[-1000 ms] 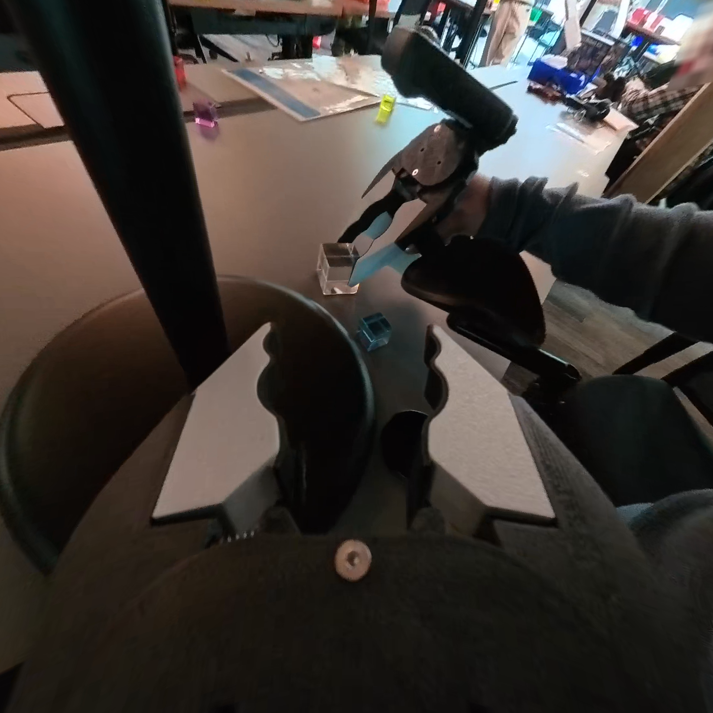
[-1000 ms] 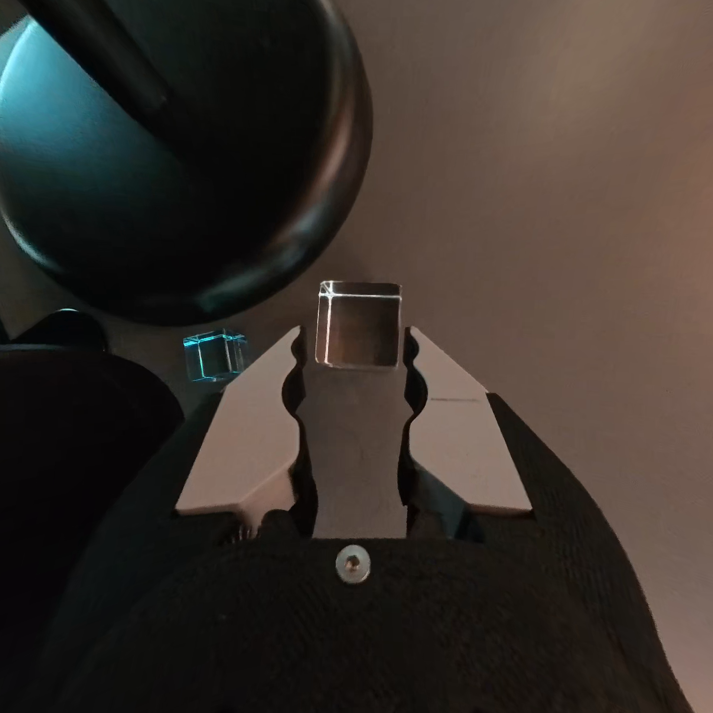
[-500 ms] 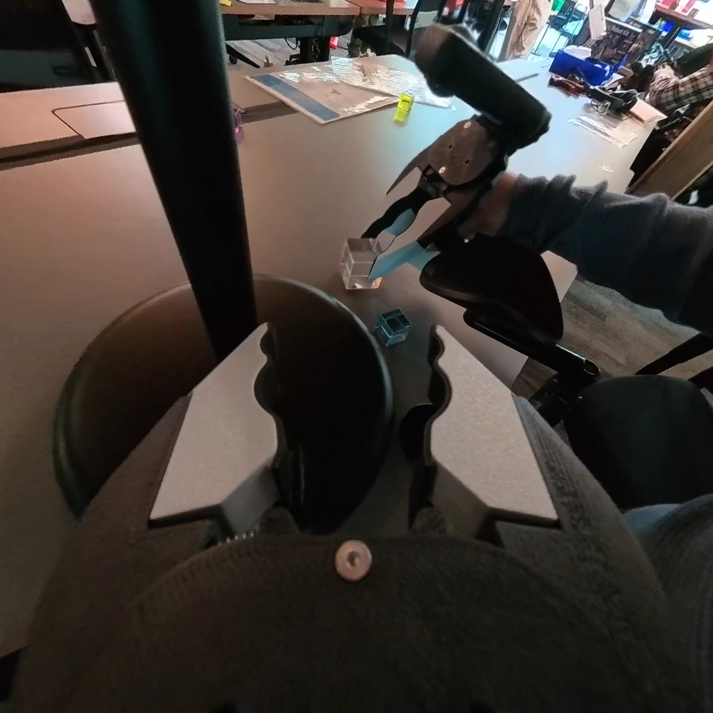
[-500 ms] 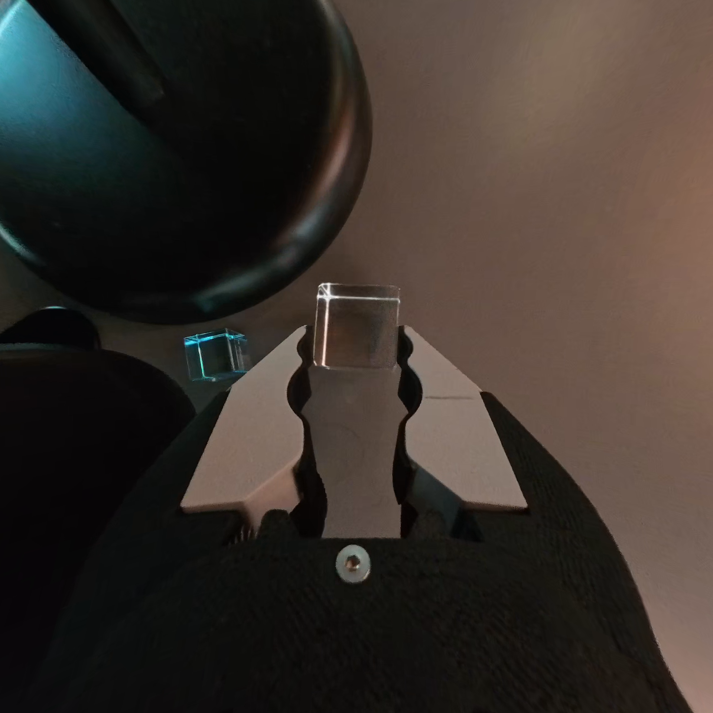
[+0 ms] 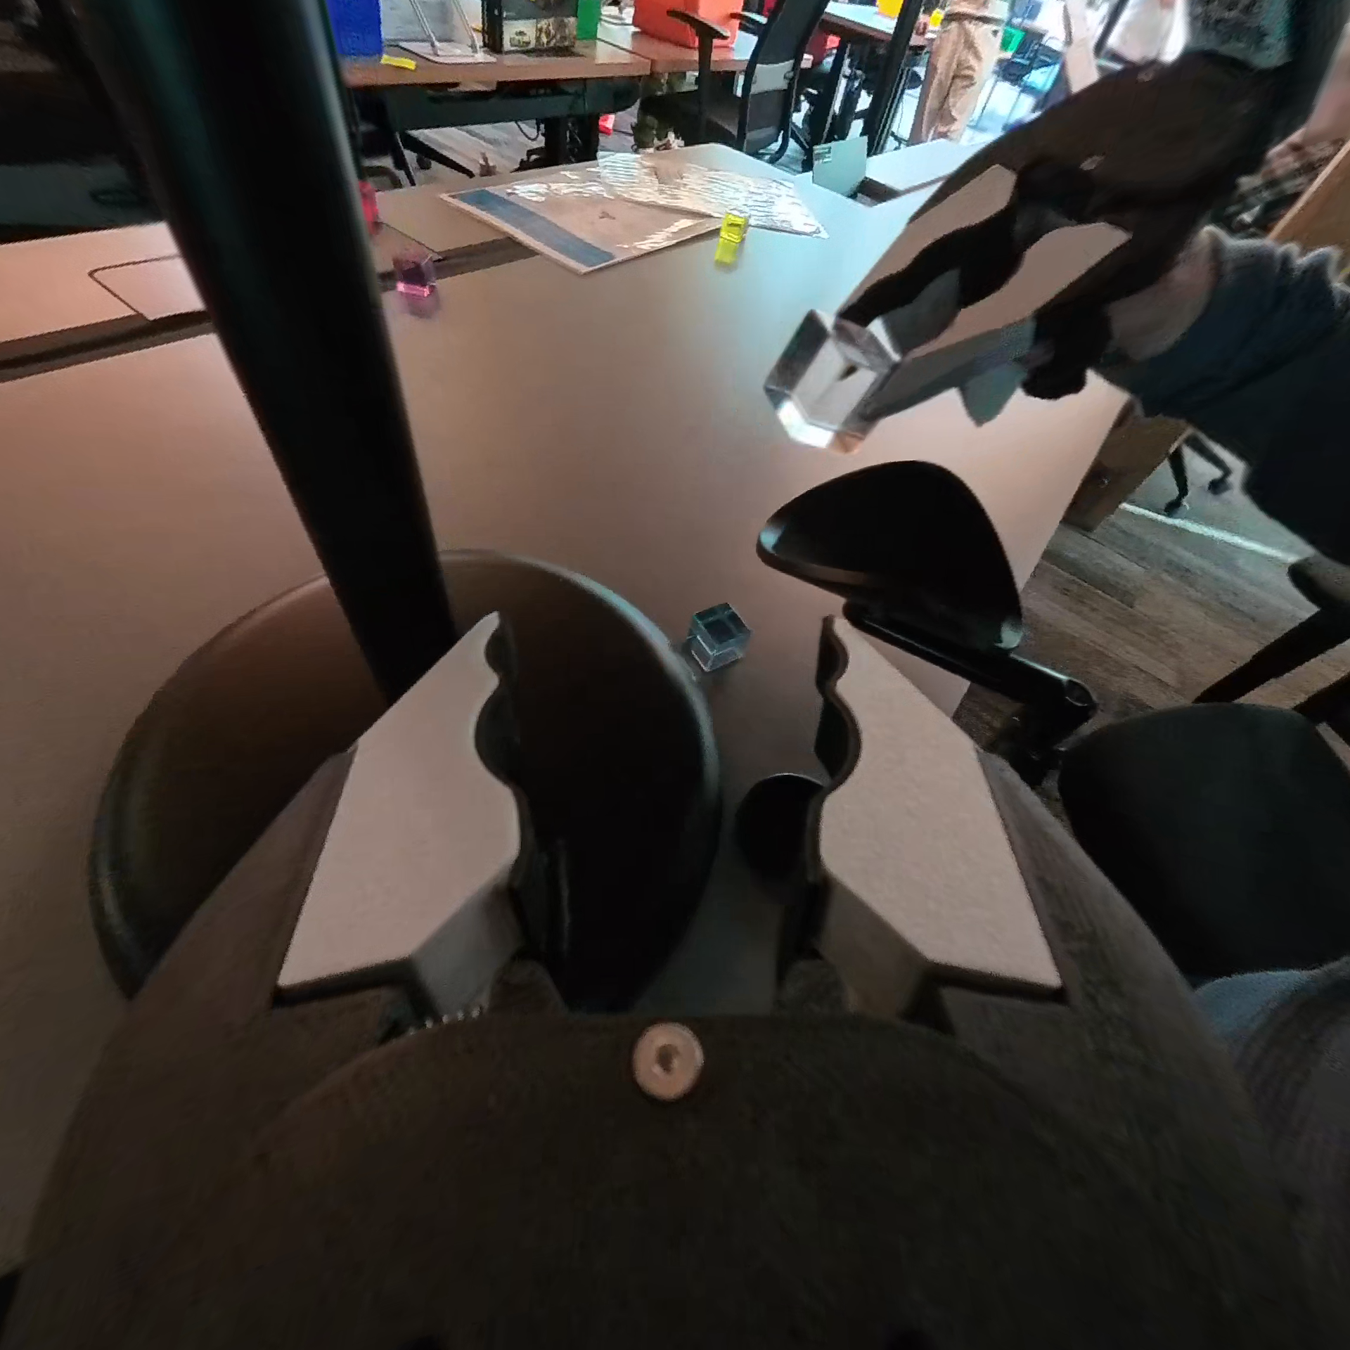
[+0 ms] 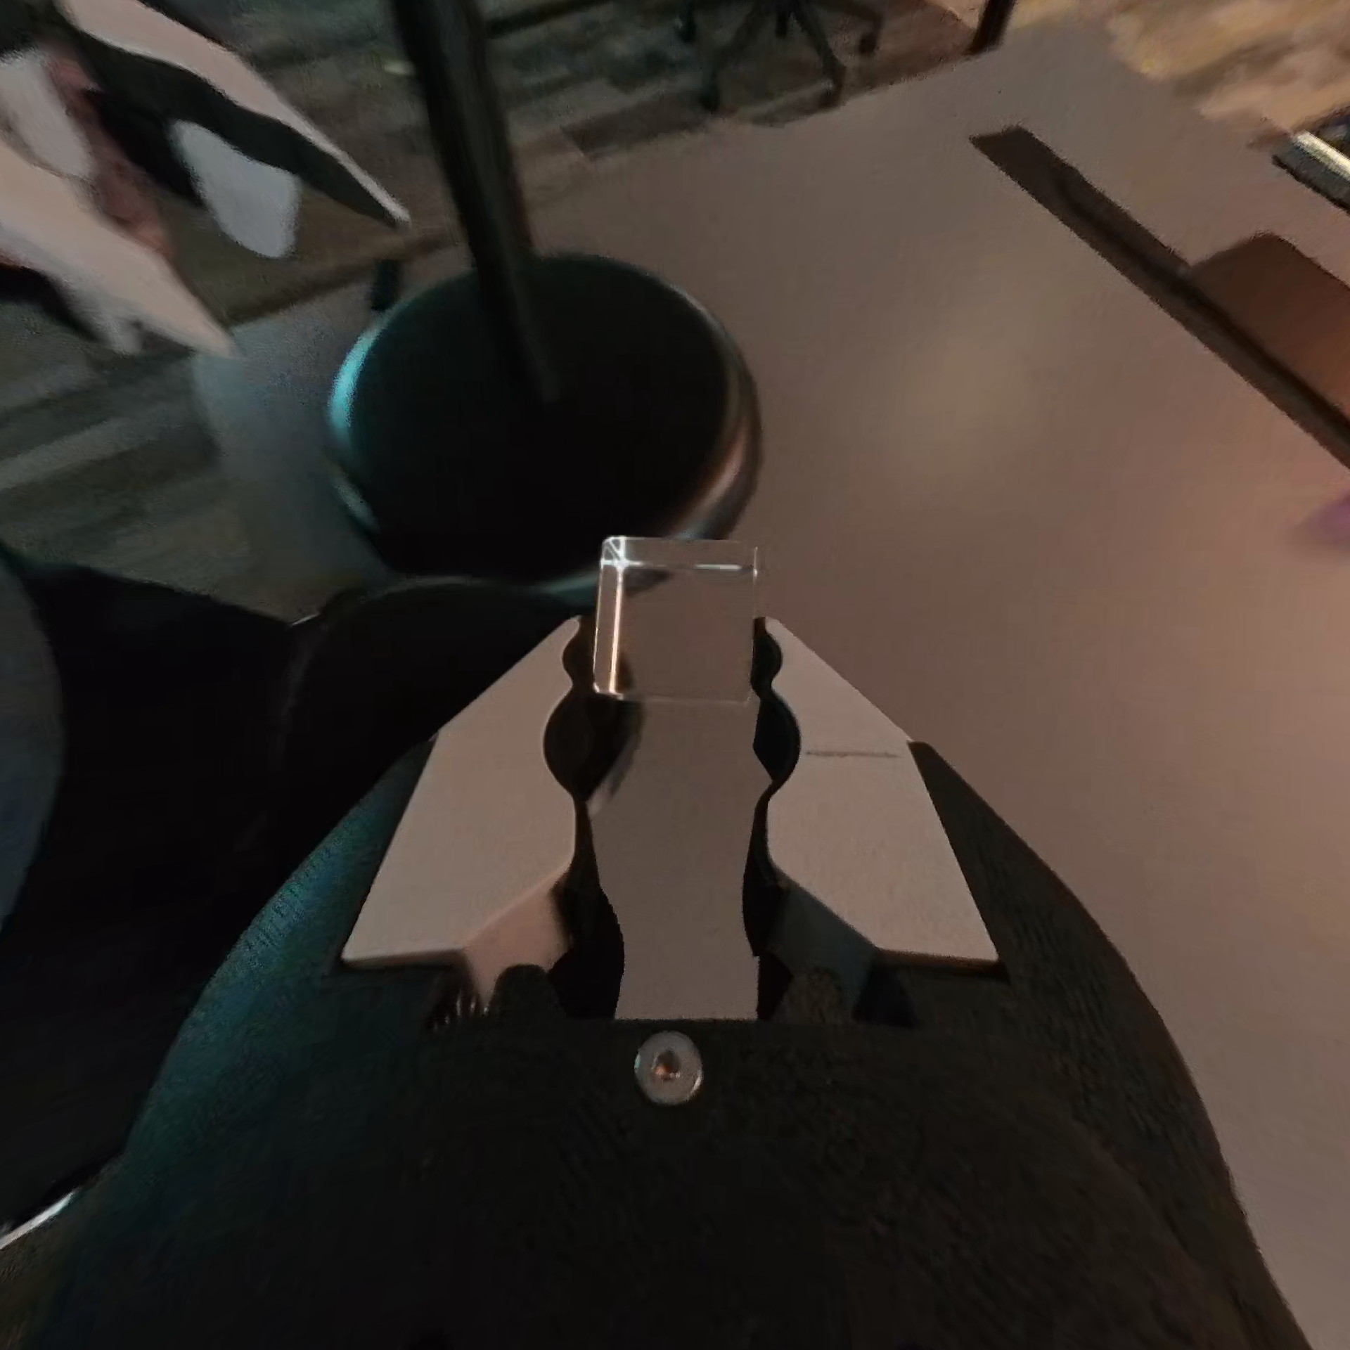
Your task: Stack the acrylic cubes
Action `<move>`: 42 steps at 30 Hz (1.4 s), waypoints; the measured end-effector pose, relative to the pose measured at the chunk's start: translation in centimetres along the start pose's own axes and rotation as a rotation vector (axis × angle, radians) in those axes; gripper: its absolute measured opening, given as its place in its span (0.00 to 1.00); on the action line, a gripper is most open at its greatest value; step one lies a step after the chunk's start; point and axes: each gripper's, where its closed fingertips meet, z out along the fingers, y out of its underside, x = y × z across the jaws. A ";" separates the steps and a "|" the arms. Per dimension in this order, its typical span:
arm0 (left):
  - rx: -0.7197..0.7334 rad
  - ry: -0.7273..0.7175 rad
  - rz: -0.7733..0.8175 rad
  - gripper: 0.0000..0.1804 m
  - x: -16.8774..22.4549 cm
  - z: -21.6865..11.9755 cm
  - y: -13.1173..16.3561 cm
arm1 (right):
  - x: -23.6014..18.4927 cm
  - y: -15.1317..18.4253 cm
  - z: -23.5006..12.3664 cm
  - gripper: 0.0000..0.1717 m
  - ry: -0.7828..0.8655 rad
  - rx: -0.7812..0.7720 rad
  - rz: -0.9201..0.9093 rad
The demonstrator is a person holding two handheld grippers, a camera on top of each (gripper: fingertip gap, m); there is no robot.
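My right gripper (image 6: pixel 673 628) is shut on a clear cube (image 6: pixel 676 628), both pads pressed on its sides, and holds it in the air above the table (image 6: pixel 1023 438). The left wrist view shows the same cube (image 5: pixel 822 387) lifted at the tips of the right gripper (image 5: pixel 862 365). My left gripper (image 5: pixel 661 635) is open and empty, hovering over the round black stand base (image 5: pixel 409 730). A small blue-tinted clear cube (image 5: pixel 717 635) lies on the table just beyond its fingertips.
A black pole (image 5: pixel 292 329) rises from the stand base (image 6: pixel 540 416). A black chair armrest (image 5: pixel 898 548) juts over the table's right edge. A magenta cube (image 5: pixel 414 276), a yellow cube (image 5: pixel 733 234) and a plastic sleeve with paper (image 5: pixel 606 212) lie farther back.
My right gripper closed on the clear cube and lifted it off the table, up and toward the left gripper. My left gripper opened slightly and tilted upward.
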 end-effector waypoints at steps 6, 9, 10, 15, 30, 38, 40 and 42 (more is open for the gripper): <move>0.003 0.021 0.013 0.46 0.9 0.1 -0.2 | -5.5 1.7 -1.4 0.24 -0.257 -0.070 -0.096; -0.003 0.030 0.013 0.46 1.1 0.3 -0.1 | -6.7 2.5 -1.2 0.24 -0.329 -0.108 -0.139; -0.004 0.033 0.014 0.45 1.2 0.3 -0.1 | -6.9 2.6 -1.0 0.24 -0.347 -0.119 -0.152; -0.021 0.057 0.022 0.45 1.9 0.7 0.2 | -7.4 3.7 -0.1 0.24 -0.448 -0.199 -0.237; -0.167 0.201 0.190 0.34 3.7 5.6 2.4 | -6.9 1.3 -1.0 0.41 -0.405 -0.149 -0.280; -0.451 0.320 0.389 0.37 3.5 12.2 6.9 | -9.2 -1.3 -7.0 0.37 -0.231 0.218 -0.111; -0.512 0.316 0.440 0.36 3.1 13.2 7.7 | -9.7 -1.0 -8.4 0.36 -0.187 0.278 -0.065; -0.556 0.313 0.518 0.37 2.9 13.8 8.3 | -9.9 -0.7 -9.6 0.34 -0.132 0.342 -0.024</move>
